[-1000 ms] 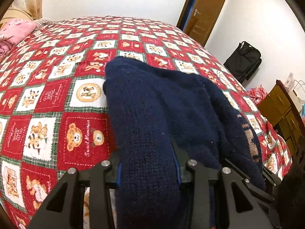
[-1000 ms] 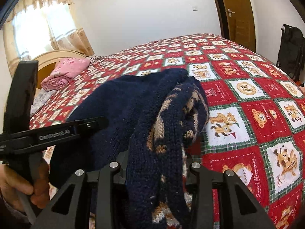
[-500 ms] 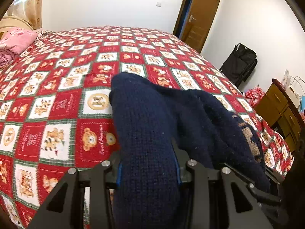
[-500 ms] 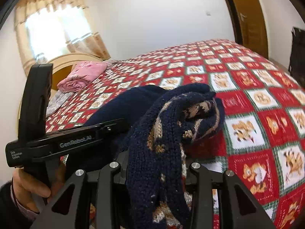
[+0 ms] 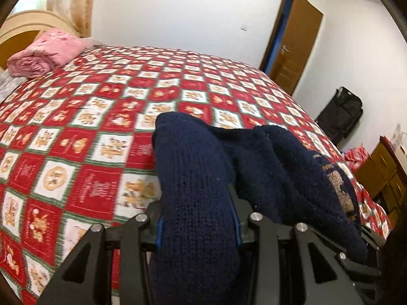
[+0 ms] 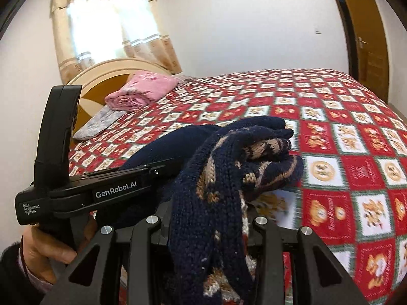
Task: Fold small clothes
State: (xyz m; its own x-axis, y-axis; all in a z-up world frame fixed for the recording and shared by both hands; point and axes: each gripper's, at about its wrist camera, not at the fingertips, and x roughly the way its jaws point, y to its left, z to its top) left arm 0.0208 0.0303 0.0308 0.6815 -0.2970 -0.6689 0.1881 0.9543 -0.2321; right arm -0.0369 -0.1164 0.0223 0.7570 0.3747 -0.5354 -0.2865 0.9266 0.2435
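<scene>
Landmark: the bed, covered by a red, white and green patchwork quilt with bear motifs; every place below is given relative to it.

Far left, at the head of the bed: a folded pink blanket in front of a cream headboard; curtains hang behind it.

Left gripper: closed on a thick bundle of plain navy knit, which fills the gap between the fingers. In the right wrist view its black body reaches in from the left, with the person's hand around the handle.

Sweater: navy knit with a tan pattern, held up off the bed at its near edge and slung between the two grippers; its far folds sag toward the quilt, though contact cannot be confirmed.

Right gripper: clamped on the patterned part of the sweater, which bunches and droops over the fingers.

Far right, beyond the bed: a brown door, a black bag against the wall, and wooden drawers.

Step in hand (judgement): carrying the gathered sweater above the bed, before it is spread or folded.

Next move (judgement): lower it onto open quilt and draw the grippers apart so the knit lies flat; bunched layers could fold in crooked.
</scene>
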